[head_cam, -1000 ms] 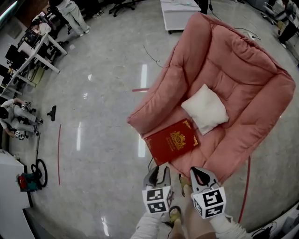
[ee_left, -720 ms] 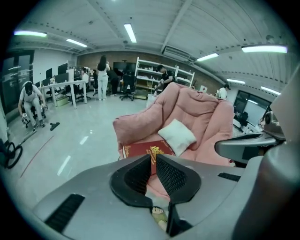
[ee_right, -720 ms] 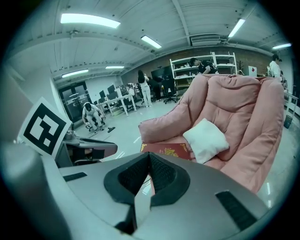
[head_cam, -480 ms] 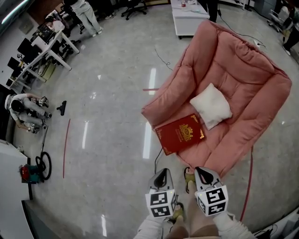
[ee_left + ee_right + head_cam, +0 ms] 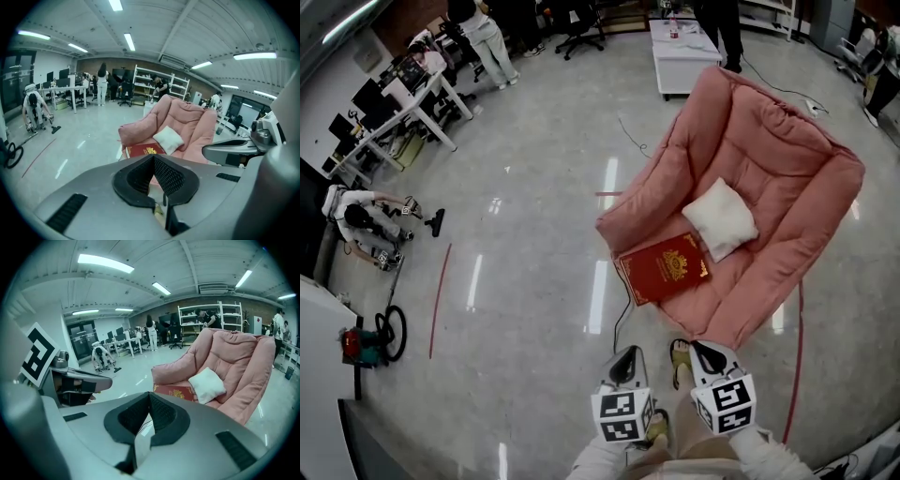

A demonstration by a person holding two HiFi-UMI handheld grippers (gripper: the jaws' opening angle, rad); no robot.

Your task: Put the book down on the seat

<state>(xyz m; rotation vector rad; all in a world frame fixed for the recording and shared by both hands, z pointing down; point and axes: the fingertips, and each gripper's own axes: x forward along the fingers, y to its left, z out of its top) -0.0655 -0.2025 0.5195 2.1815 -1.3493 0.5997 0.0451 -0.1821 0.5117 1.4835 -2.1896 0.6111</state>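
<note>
A red book with a gold emblem lies flat on the front of the pink armchair's seat, its corner next to a white cushion. Both grippers hang low in the head view, well short of the chair and apart from the book. My left gripper is shut with nothing between its fingers, and so is my right gripper. The left gripper view shows the book and cushion beyond the closed tips. In the right gripper view the book lies past the closed tips.
A white low table stands behind the armchair. Desks with people line the far left, and a person crouches by a floor tool. A red machine sits at the left edge. A red cable runs beside the chair. The person's sandalled foot is between the grippers.
Both grippers and the camera have backed away from the armchair. The left jaws have closed. The book stays on the seat.
</note>
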